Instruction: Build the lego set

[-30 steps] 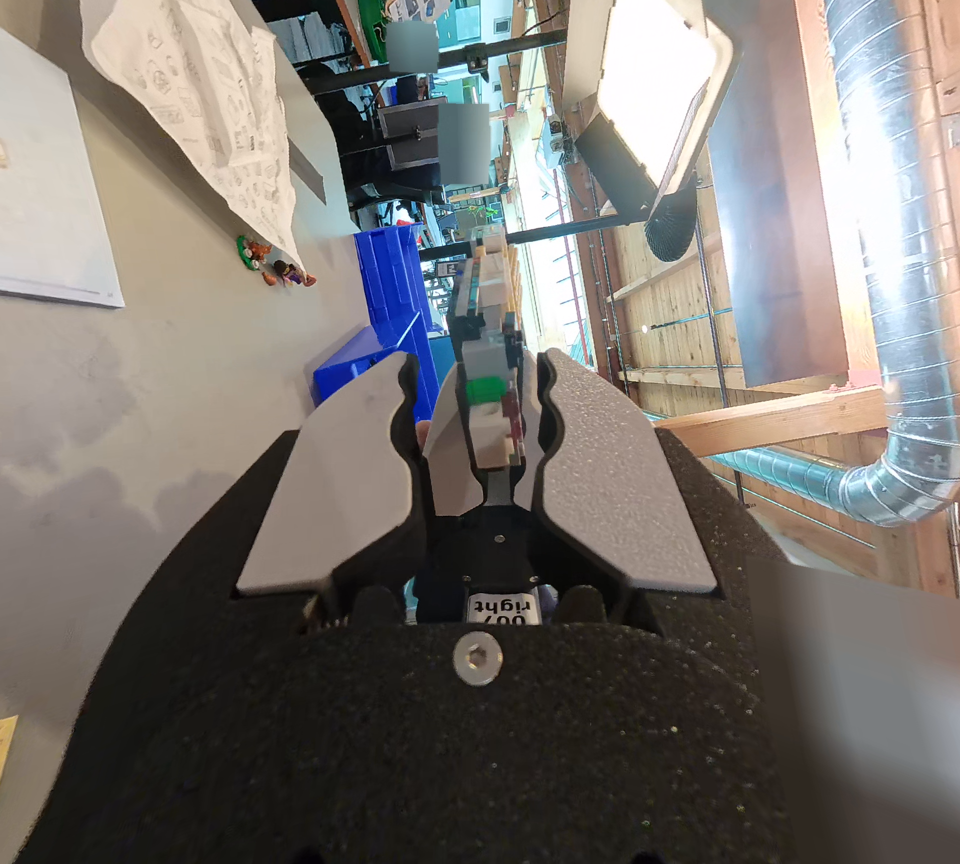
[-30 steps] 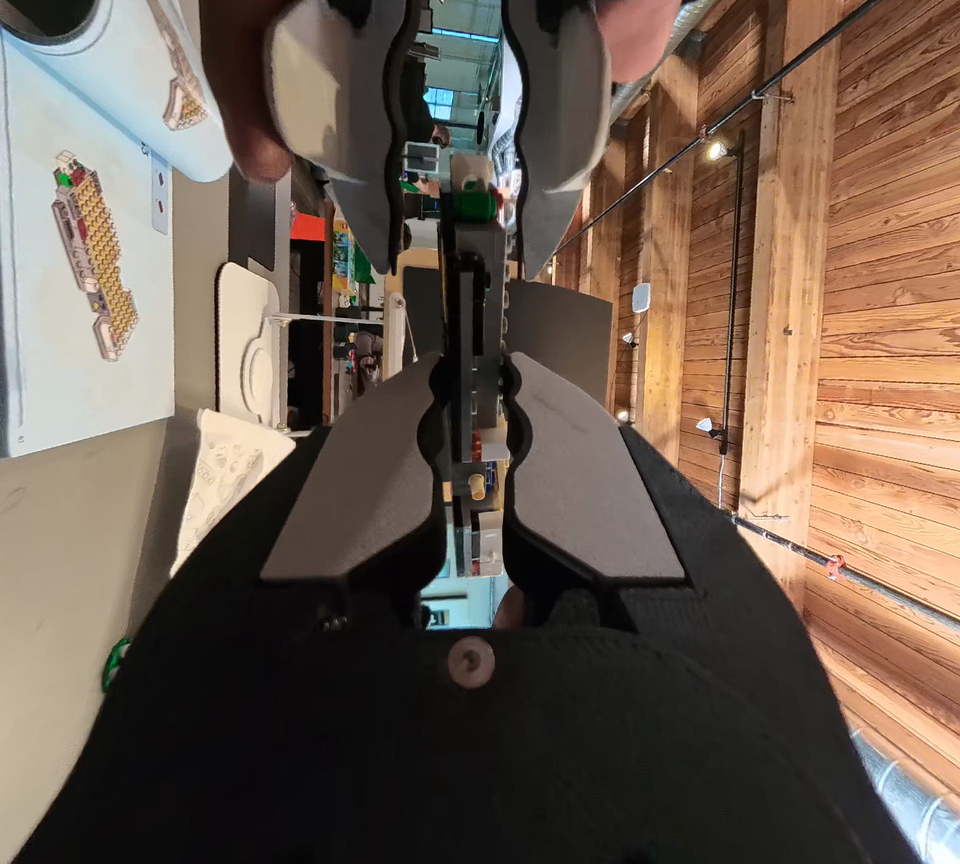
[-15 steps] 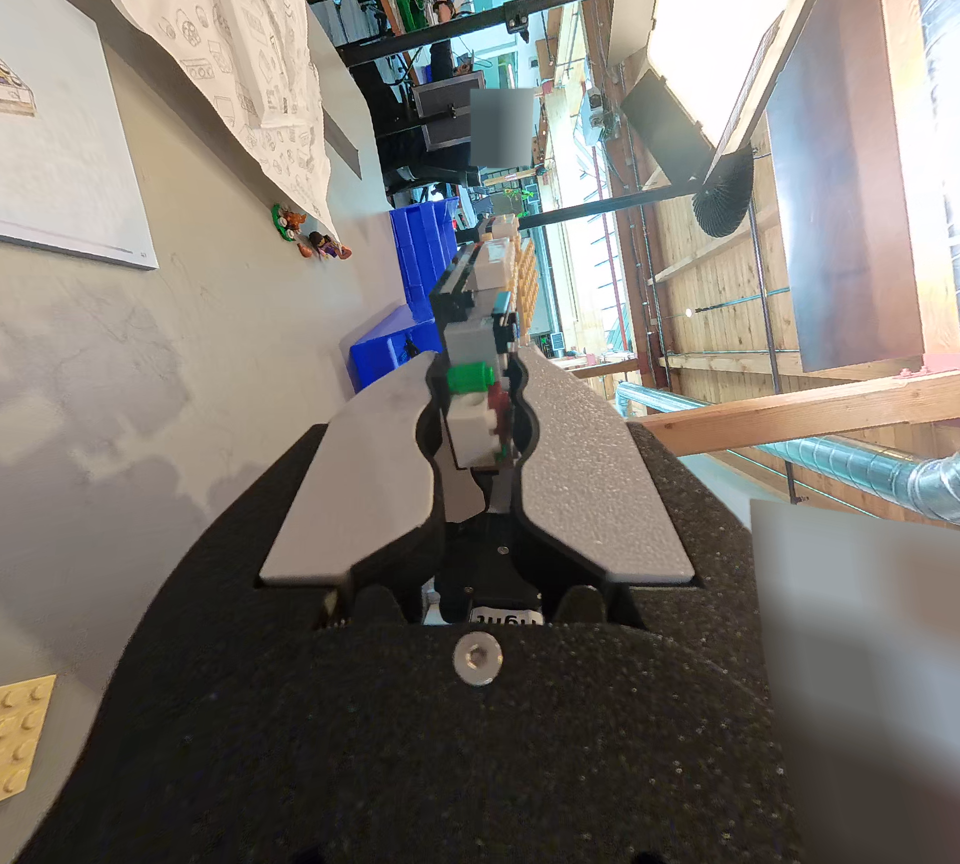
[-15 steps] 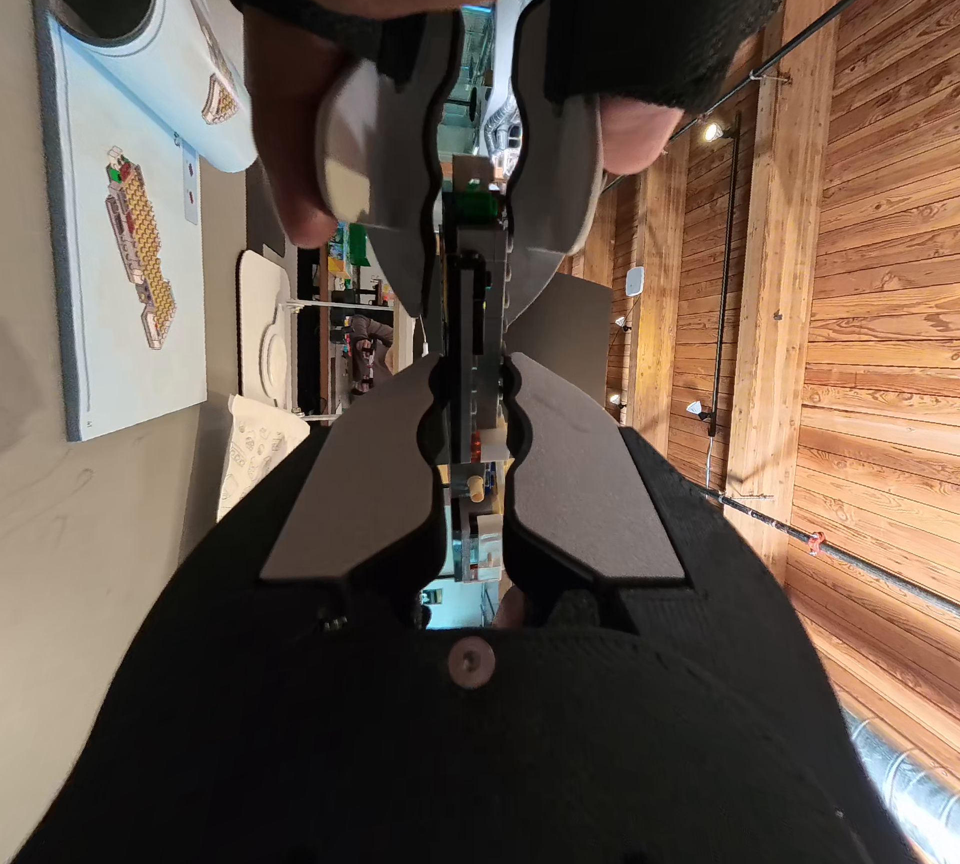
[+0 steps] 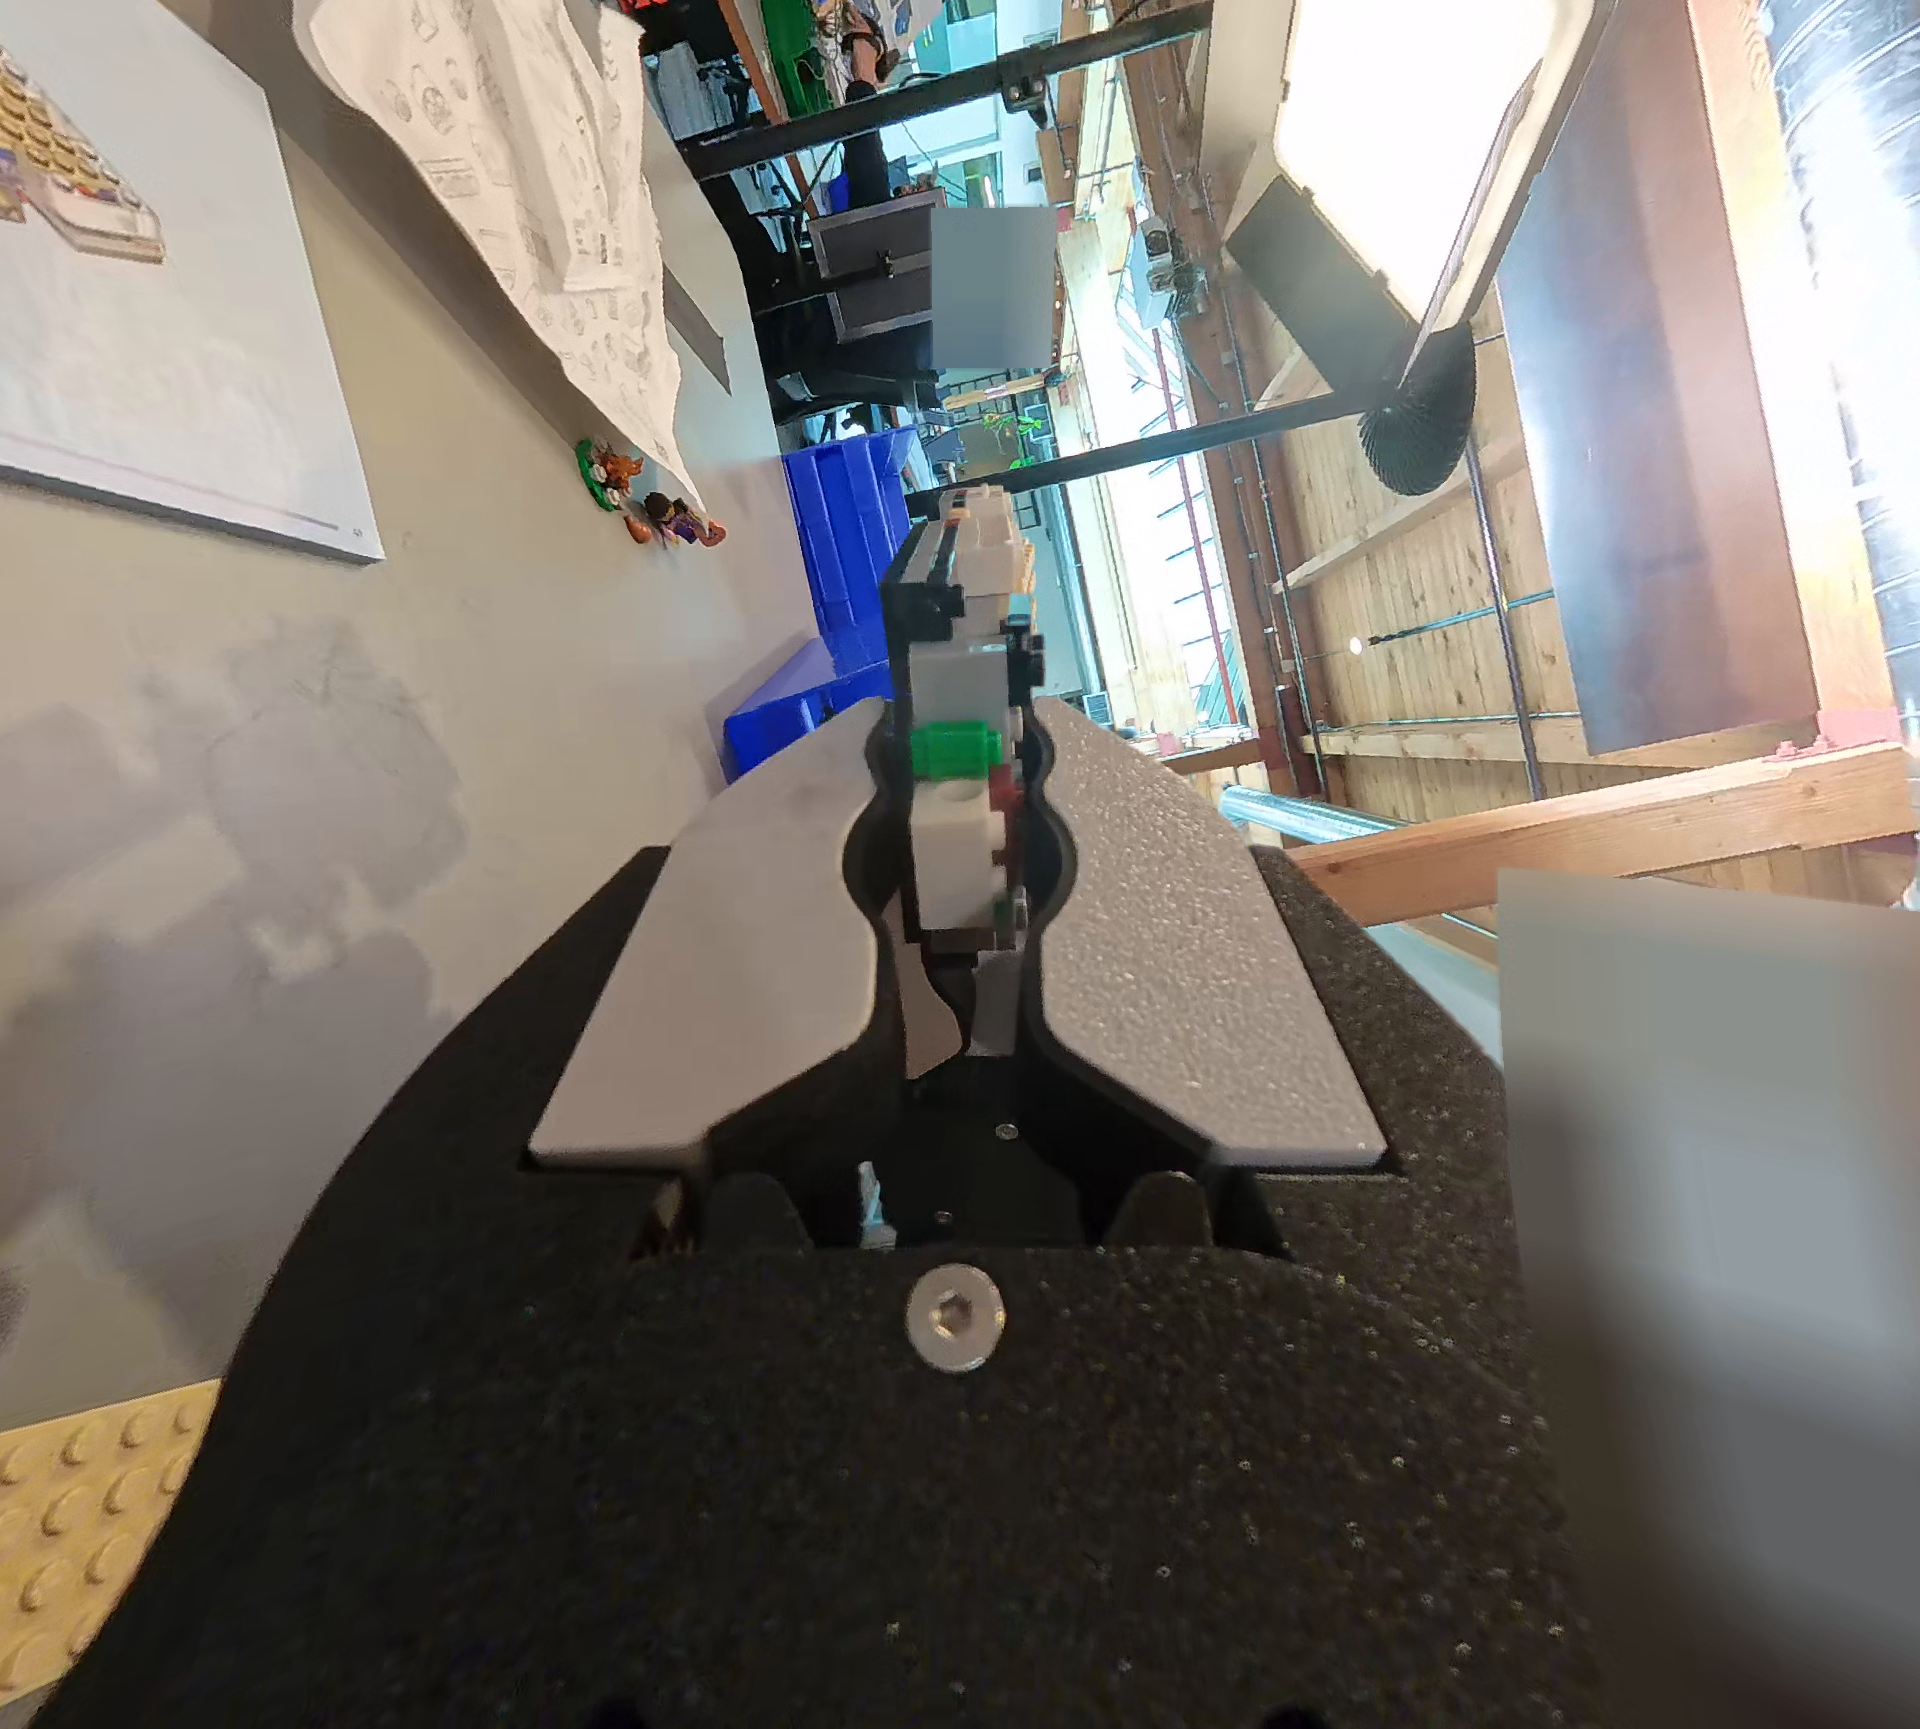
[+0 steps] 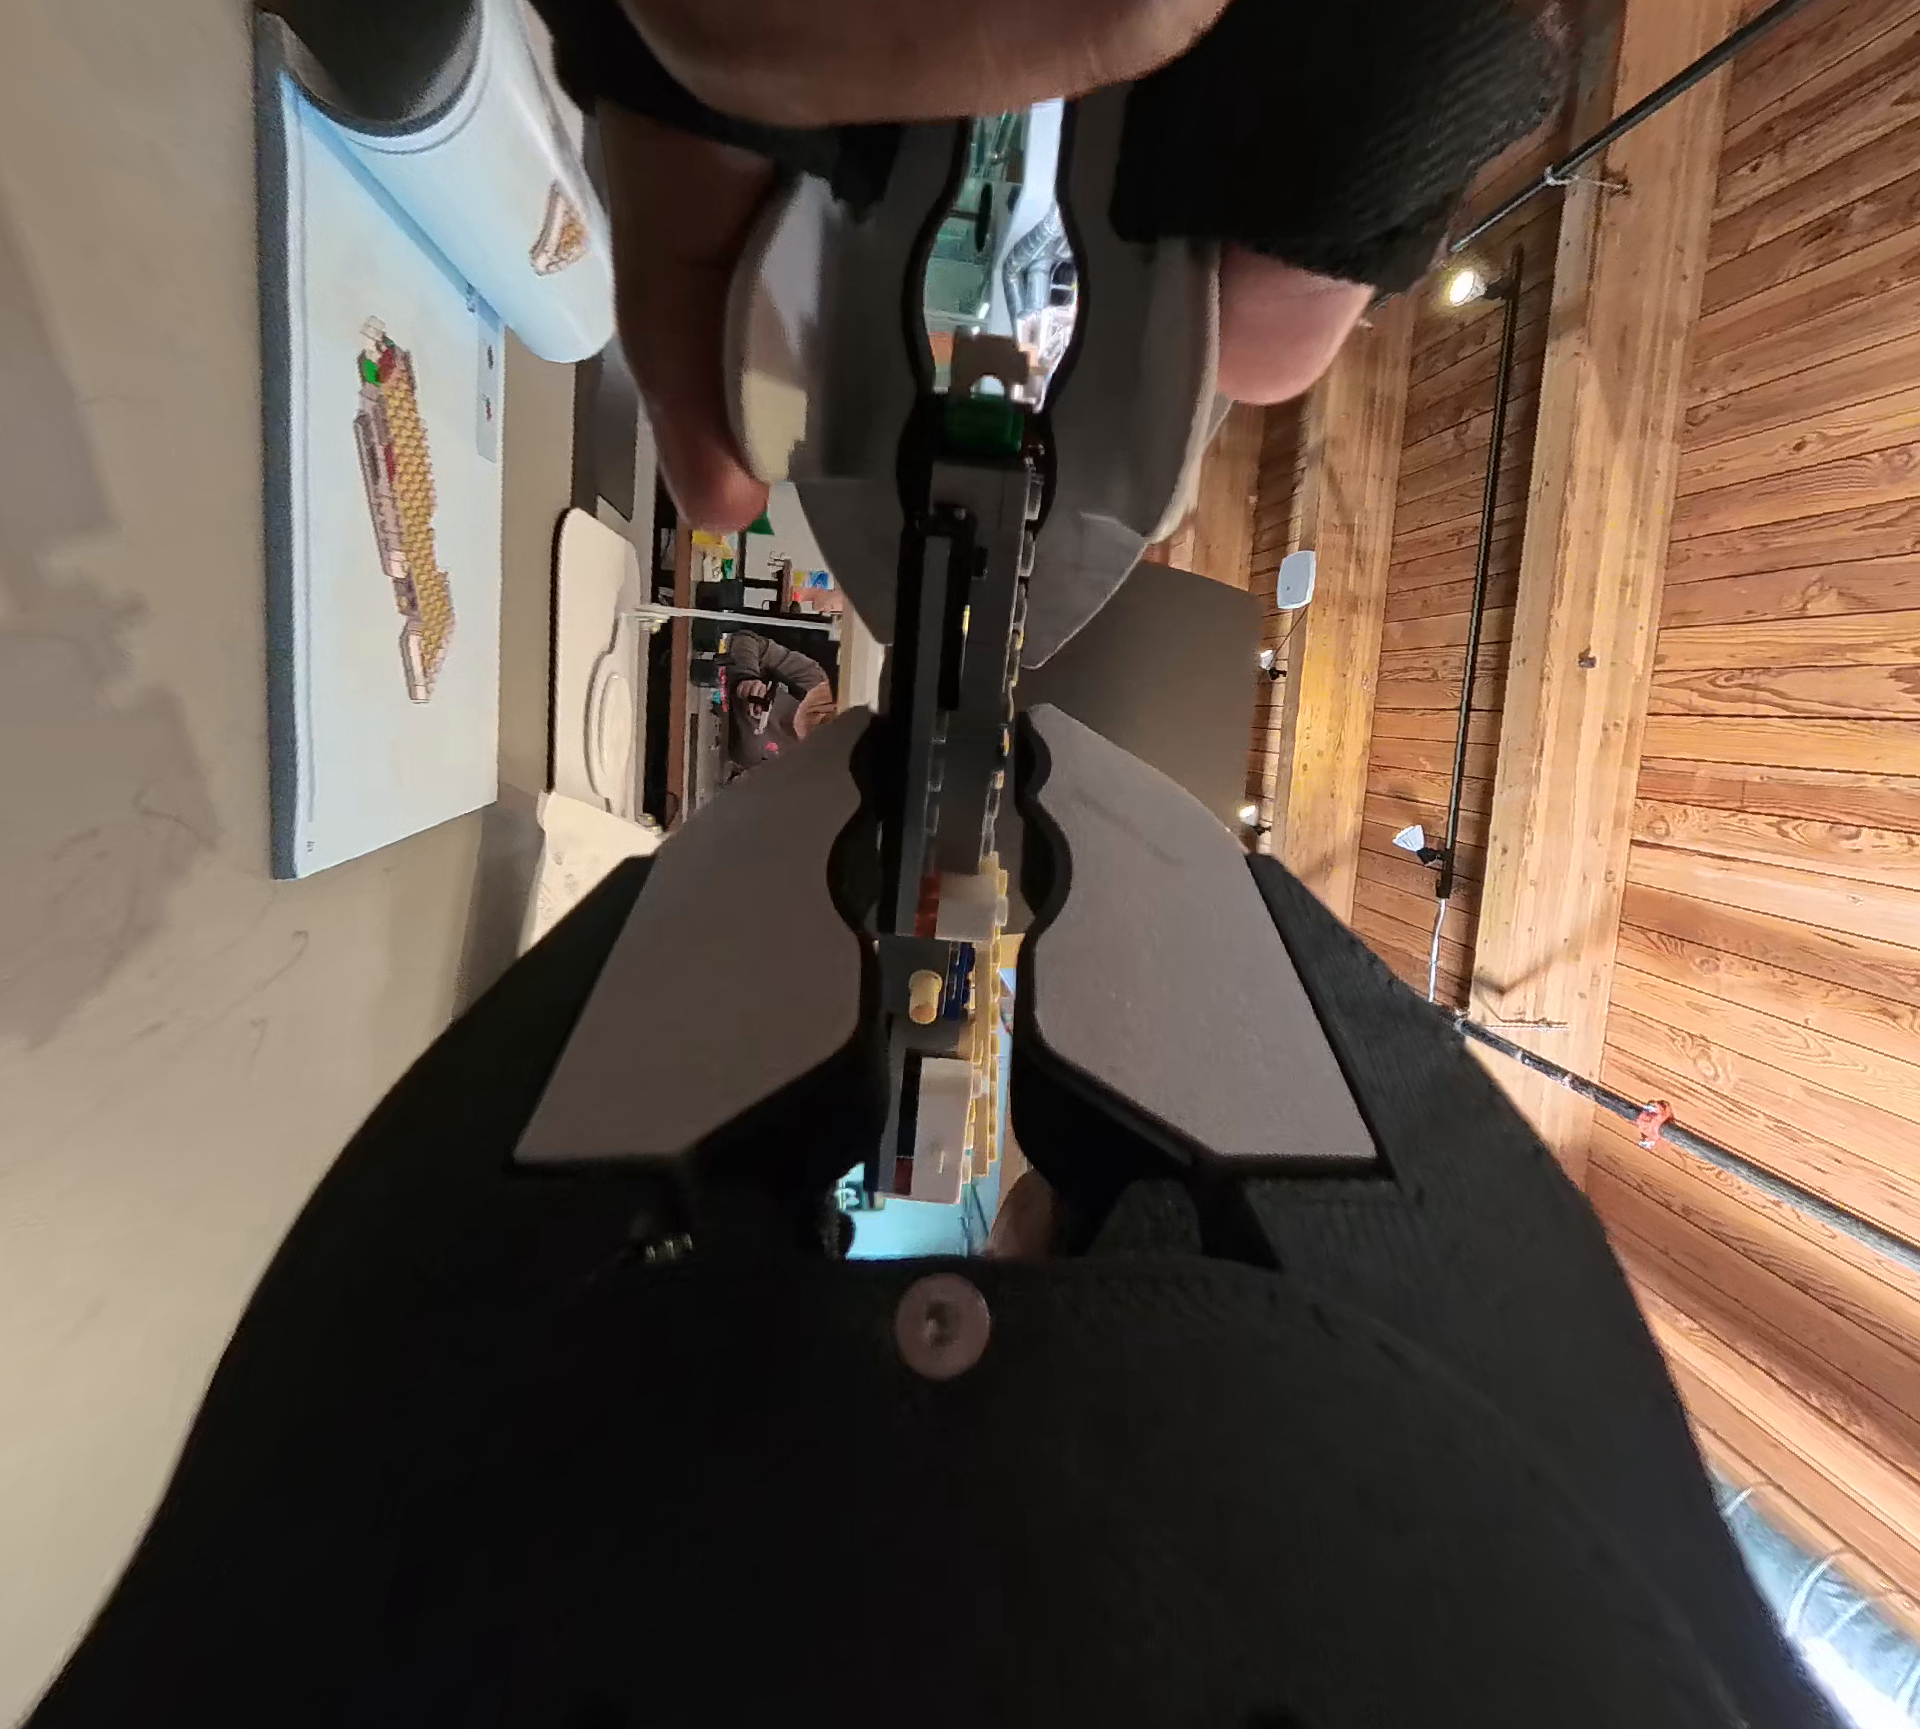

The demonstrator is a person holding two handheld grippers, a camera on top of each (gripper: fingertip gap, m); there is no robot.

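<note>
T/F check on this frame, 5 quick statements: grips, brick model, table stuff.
1. Both grippers clamp the same brick model. True: left gripper on one end, right gripper on the other.
2. The model lies flat on the table. False: it is held up off it, between the grippers.
3. The green brick is at the left gripper's end. True.
4. The bin is red. False: it is blue.
5. A tan studded plate lies on the table. True.
</note>
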